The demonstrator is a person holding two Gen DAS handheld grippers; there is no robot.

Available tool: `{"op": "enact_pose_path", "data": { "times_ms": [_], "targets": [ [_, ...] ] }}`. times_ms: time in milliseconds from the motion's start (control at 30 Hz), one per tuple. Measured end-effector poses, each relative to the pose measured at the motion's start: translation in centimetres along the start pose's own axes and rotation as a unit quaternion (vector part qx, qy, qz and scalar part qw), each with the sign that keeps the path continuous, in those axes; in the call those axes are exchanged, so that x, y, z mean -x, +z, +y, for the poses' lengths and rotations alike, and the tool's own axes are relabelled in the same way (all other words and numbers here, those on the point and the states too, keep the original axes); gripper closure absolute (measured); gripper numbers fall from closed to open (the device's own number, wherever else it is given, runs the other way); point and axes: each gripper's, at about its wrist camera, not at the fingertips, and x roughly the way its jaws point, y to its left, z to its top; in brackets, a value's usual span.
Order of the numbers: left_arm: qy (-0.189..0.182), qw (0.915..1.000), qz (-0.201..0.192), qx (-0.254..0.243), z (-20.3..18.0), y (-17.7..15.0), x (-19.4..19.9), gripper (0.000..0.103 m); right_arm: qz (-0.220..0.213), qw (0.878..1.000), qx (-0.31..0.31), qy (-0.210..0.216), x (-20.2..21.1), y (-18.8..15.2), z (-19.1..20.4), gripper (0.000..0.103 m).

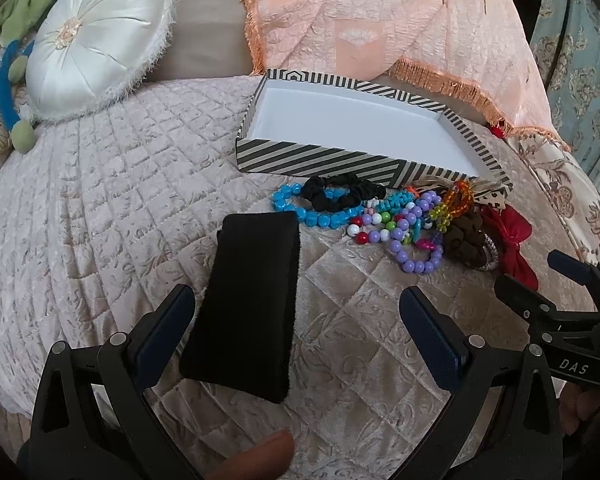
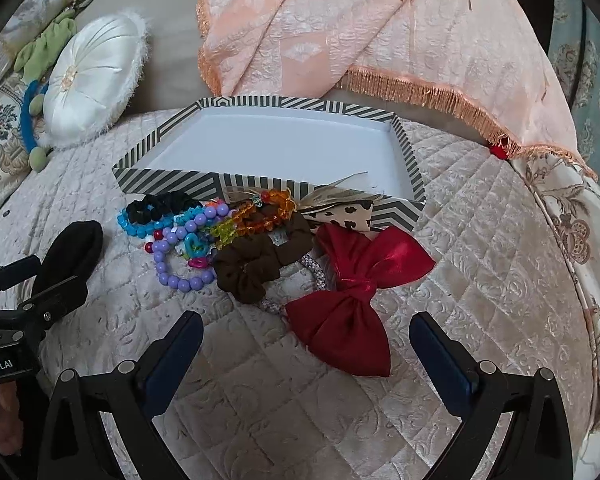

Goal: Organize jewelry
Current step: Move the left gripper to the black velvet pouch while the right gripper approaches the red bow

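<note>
A striped box (image 1: pixel 312 160) with a bare white inside stands on the quilted bed; it also shows in the right wrist view (image 2: pixel 168 180). In front of it lies a heap of jewelry: a blue bead bracelet (image 1: pixel 320 218), a black scrunchie (image 1: pixel 340 192), purple beads (image 1: pixel 412 256), an amber bracelet (image 2: pixel 264 210), a brown scrunchie (image 2: pixel 252 268) and a red bow (image 2: pixel 352 304). A black headband (image 1: pixel 248 312) lies between my left gripper's fingers. My left gripper (image 1: pixel 296 332) is open above it. My right gripper (image 2: pixel 306 360) is open, just before the red bow.
A white round satin cushion (image 1: pixel 100 40) and a green and blue toy (image 1: pixel 16 80) lie at the back left. A peach fringed blanket (image 1: pixel 380 20) is draped behind the box. The bed's floral edge (image 2: pixel 572 232) curves down at the right.
</note>
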Motion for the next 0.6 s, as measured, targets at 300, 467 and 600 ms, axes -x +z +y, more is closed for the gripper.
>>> {"op": "enact_pose_path", "data": {
  "times_ms": [300,467,600],
  "targets": [
    [0.000,0.9992,0.023,0.031,3.1,-0.3,0.0,0.001,-0.017,0.999,-0.026,-0.014,1.1,0.0,-1.4,0.001],
    [0.041,0.9979,0.048,-0.012,1.0,0.8,-2.3,0.001,-0.007,0.998,-0.064,-0.007,0.6,-0.3,-3.3,0.001],
    [0.069,0.9945,0.074,-0.027,0.3,1.3,-4.3,0.001,-0.006,0.996,-0.083,-0.005,1.0,-0.8,-4.6,0.001]
  ]
}}
